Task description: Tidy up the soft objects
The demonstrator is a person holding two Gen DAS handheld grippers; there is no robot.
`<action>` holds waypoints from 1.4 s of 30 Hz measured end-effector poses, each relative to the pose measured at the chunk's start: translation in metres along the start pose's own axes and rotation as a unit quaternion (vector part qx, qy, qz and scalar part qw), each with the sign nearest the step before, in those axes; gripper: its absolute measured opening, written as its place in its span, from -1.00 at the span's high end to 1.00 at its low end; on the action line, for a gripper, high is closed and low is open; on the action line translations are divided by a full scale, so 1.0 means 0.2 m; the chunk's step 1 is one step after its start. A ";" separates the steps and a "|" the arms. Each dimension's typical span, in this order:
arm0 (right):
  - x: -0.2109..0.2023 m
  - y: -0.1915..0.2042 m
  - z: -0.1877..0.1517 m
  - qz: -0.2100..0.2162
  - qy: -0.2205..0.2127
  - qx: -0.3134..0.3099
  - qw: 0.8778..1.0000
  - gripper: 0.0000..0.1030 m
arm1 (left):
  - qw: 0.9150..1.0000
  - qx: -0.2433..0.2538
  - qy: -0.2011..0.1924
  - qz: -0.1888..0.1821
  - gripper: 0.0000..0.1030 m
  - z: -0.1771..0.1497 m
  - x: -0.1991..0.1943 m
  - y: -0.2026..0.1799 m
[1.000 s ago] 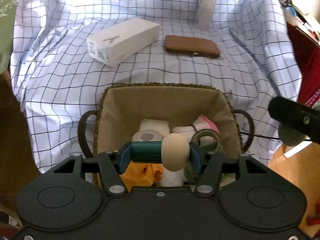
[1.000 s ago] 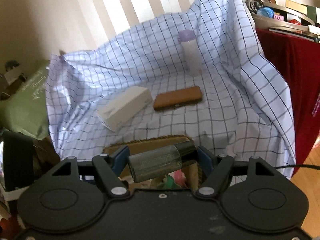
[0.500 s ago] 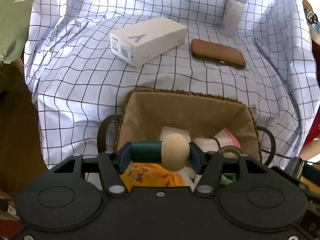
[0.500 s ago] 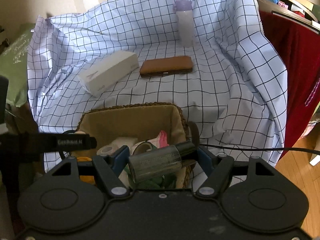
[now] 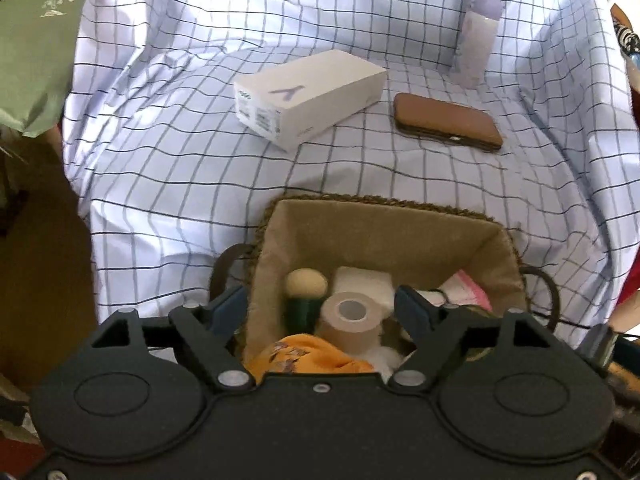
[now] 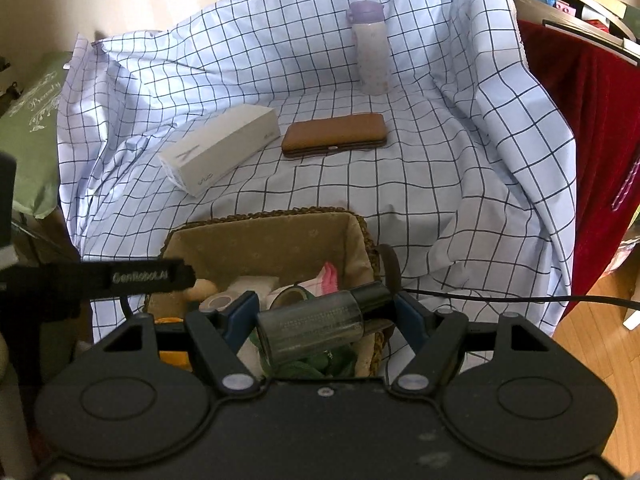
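**A:** Left gripper (image 5: 320,312) hangs over the near end of the woven basket with the tan cloth lining (image 5: 384,236), jaws spread wide, nothing between them.

**B:** And directly below sits the beige-headed peg with the dark green body (image 5: 306,294), upright in the basket's left side, touching the beige tape roll (image 5: 350,316). Orange patterned cloth (image 5: 308,356) lies nearer, pink-and-white cloth (image 5: 466,290) to the right.

**A:** Now the right gripper (image 6: 324,316). It's clamped on a smoky grey translucent bottle with a dark cap (image 6: 316,322).

**B:** Long axis lies crosswise between the fingers, cap pointing right and tilted slightly up. The bottle hovers above the basket's near right corner.

**A:** So that hand is the nearer one for the drop, I'd say: basket right underneath, a short descent.

**B:** Far off on the checked cloth (image 6: 440,184): white carton (image 6: 220,154), brown leather case (image 6: 334,134), lilac-capped flask (image 6: 370,48), all well apart from both grippers.
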State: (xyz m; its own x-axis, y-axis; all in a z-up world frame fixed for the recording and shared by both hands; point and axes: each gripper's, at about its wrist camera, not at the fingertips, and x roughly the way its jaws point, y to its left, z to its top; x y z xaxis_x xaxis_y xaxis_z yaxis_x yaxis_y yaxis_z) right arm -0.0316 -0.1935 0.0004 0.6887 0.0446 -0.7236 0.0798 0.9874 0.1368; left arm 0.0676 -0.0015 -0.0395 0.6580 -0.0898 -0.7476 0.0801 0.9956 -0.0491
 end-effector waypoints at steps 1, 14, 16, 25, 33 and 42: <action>0.00 0.00 0.00 -0.001 -0.001 0.002 1.000 -0.42 | 1.000 0.002 -0.001 0.006 -0.49 -0.01 0.00 0.00; 0.01 0.08 0.13 0.006 -0.028 -0.015 0.999 -0.43 | 0.999 0.017 -0.016 0.033 -0.62 -0.11 -0.08 0.02; 0.01 0.12 0.15 0.009 -0.032 -0.023 0.999 -0.43 | 0.999 0.018 -0.018 0.037 -0.69 -0.13 -0.09 0.02; 0.03 0.21 0.24 0.034 -0.055 -0.028 0.997 -0.56 | 0.999 0.025 -0.017 0.042 -0.71 -0.15 -0.09 0.01; 0.01 0.19 0.22 0.030 -0.055 -0.034 0.997 -0.56 | 0.999 0.019 -0.018 0.042 -0.71 -0.15 -0.09 0.02; -0.01 0.11 0.11 0.002 -0.041 -0.032 0.999 -0.66 | 0.998 0.025 -0.024 0.048 -0.73 -0.16 -0.12 0.01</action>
State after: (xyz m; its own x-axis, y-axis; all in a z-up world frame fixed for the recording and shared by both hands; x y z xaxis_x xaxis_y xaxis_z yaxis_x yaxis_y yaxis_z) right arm -0.0147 -0.1754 0.0195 0.7459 0.0376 -0.6650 0.0338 0.9950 0.0941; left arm 0.0276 0.0035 -0.0429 0.6999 0.0042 -0.7142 0.0506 0.9972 0.0554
